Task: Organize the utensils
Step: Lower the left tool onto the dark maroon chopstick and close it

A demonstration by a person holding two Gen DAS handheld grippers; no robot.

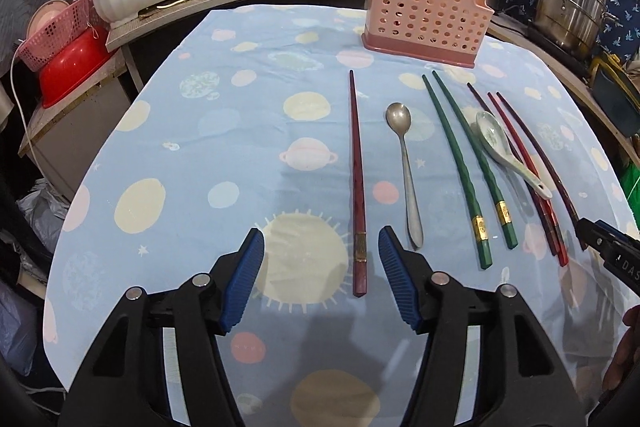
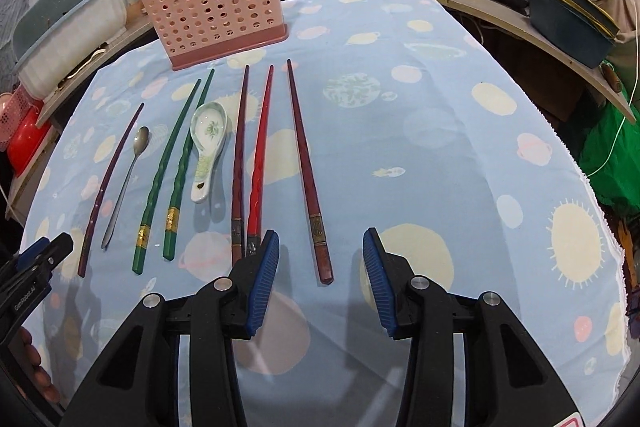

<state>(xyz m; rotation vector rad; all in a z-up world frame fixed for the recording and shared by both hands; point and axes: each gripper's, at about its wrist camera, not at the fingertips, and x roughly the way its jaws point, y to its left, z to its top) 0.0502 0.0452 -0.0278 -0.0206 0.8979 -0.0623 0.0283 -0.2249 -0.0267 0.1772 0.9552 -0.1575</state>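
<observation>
Chopsticks and spoons lie in a row on the desk (image 1: 240, 155), the pink holder (image 1: 428, 15) at twelve o'clock. Both claws hang spread and empty: left claw (image 1: 320, 281) over the leftmost dark chopstick (image 1: 356, 183), right claw (image 2: 320, 281) over the rightmost chopstick (image 2: 306, 163). Each should straddle its thick end squarely before pinching.

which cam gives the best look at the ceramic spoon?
Right wrist. The ceramic spoon lies unobstructed there, bowl up, green pattern readable, between the green and dark red chopsticks. The left wrist view shows it smaller, nearer the edge, pattern hard to read.
</observation>
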